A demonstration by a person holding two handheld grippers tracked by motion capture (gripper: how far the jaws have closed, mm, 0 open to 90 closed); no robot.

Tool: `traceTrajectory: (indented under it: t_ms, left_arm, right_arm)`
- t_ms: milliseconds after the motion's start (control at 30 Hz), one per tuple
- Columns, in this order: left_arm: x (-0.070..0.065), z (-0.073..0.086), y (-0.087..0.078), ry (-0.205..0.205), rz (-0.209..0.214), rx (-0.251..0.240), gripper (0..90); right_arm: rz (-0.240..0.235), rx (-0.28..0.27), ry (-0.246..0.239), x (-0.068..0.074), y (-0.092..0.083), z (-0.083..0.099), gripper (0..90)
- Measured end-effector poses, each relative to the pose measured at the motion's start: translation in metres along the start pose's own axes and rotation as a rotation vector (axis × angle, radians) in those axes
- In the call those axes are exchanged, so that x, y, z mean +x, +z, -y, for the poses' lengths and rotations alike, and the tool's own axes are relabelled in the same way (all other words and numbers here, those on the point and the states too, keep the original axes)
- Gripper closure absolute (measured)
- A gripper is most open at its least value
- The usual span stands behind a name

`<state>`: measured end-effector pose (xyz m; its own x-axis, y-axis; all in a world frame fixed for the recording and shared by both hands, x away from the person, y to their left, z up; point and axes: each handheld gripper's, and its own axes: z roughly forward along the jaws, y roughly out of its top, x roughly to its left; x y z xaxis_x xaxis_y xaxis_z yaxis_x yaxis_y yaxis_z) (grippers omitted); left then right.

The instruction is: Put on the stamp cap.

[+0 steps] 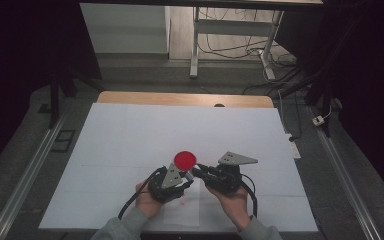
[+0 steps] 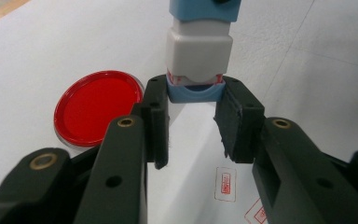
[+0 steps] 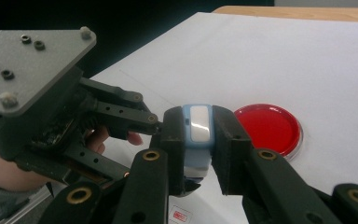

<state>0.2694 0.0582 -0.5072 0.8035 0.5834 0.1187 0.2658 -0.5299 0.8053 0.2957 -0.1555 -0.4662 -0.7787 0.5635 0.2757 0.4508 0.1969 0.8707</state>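
Observation:
A small blue and white stamp (image 2: 199,51) hangs between both grippers, above a paper sheet (image 2: 191,154). My left gripper (image 2: 193,93) is shut on its blue lower end. My right gripper (image 3: 199,115) is shut on the sides of the stamp's body (image 3: 198,154). In the high view the two grippers meet tip to tip near the table's front, left gripper (image 1: 187,181) and right gripper (image 1: 198,172). A round red disc (image 1: 185,160) lies flat on the table just beyond them; it shows as the red disc (image 2: 98,106) and the red disc (image 3: 269,128) in the gripper views.
Red stamp prints (image 2: 226,182) mark the sheet under the grippers. The white-covered table (image 1: 130,135) stretches wide to the left, right and back, with a wooden edge (image 1: 180,98) at the far side. Metal rails and cables lie on the floor beyond.

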Motion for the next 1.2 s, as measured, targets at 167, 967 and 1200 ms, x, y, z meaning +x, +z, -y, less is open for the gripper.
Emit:
traceTrajectory:
  t_ms: [167,967,1200]
  left_arm:
    - [-0.0004,0.0002,0.0002,0.004,-0.01,0.004,65.1]
    - [-0.0069,-0.0005,0.0004,0.062,-0.074,0.001,65.5]
    - [-0.0088,-0.001,0.0002,0.071,-0.083,-0.001,65.5]
  right_arm:
    - [0.018,0.002,0.012,0.002,0.0015,0.0002,74.7]
    - [0.001,0.014,0.059,-0.0025,0.0029,0.002,75.1]
    - [-0.004,0.032,0.061,-0.0028,0.0044,0.0033,75.2]
